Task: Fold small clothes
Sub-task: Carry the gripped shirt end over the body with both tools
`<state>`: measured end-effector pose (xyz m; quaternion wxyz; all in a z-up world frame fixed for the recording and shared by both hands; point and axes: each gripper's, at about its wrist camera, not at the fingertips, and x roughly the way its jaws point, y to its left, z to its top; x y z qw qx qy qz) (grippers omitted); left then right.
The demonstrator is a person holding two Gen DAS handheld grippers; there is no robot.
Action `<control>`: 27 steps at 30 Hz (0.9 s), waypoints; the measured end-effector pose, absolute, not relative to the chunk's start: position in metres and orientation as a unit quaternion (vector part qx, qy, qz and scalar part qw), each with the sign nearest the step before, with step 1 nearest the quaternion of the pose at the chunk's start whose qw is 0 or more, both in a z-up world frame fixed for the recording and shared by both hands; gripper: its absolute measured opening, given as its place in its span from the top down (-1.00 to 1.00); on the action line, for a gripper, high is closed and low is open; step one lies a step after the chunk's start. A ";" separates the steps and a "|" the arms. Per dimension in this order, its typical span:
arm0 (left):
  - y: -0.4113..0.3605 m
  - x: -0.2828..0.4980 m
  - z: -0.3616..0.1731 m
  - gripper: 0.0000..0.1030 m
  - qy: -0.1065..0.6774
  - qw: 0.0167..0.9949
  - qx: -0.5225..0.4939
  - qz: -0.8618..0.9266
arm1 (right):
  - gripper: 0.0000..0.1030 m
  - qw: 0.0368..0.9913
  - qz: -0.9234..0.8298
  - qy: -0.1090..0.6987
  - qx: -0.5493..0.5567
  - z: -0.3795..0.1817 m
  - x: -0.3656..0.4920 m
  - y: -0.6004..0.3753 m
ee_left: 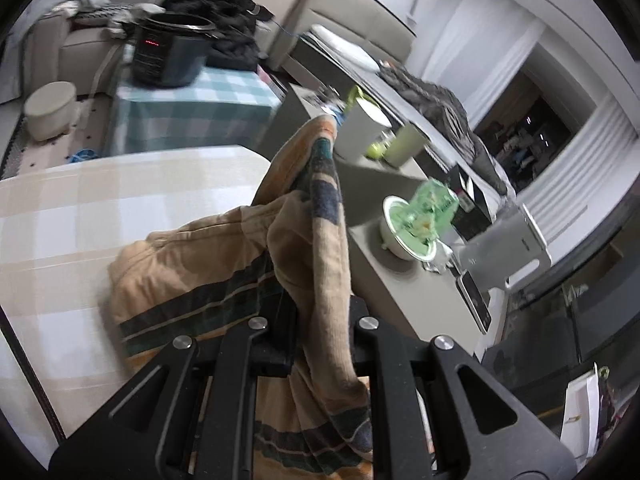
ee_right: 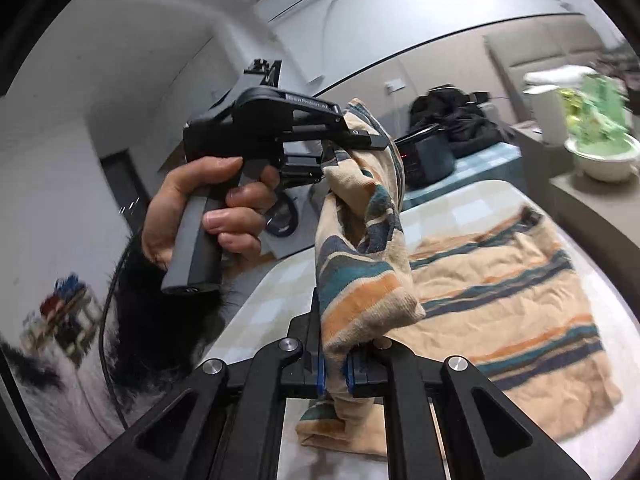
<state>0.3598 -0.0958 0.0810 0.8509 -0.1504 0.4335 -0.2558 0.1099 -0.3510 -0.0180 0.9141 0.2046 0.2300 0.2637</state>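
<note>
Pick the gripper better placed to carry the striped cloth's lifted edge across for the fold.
Probably left. Both grip the striped cloth, but the left gripper holds the raised edge high; the right gripper pinches low near the table.

Bare checked table (ee_left: 100, 208) left of the garment (ee_left: 192, 276); cluttered counter (ee_left: 384, 280) crowds its right.

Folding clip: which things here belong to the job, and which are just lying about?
Job: striped garment, left gripper and right gripper both clamped on it, table.
Lying about: cooker, green bowl, dark clothes pile.
</note>
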 end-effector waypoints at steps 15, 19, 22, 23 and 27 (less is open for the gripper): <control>-0.257 0.428 -0.067 0.69 0.566 0.781 -0.051 -0.258 | 0.76 0.863 0.126 0.364 0.326 -0.111 0.140 -0.450; -0.267 0.425 -0.055 0.34 0.544 0.798 -0.021 -0.261 | 0.06 0.860 0.129 0.374 0.323 -0.111 0.148 -0.453; -0.267 0.420 -0.041 -0.11 0.524 0.812 -0.002 -0.256 | 0.05 0.863 0.122 0.361 0.331 -0.117 0.152 -0.464; -0.265 0.419 -0.036 -0.28 0.517 0.816 -0.001 -0.258 | 0.06 0.866 0.121 0.356 0.329 -0.117 0.153 -0.466; -0.246 0.415 -0.015 -0.64 0.493 0.829 -0.017 -0.263 | 0.69 0.863 0.114 0.365 0.330 -0.117 0.153 -0.470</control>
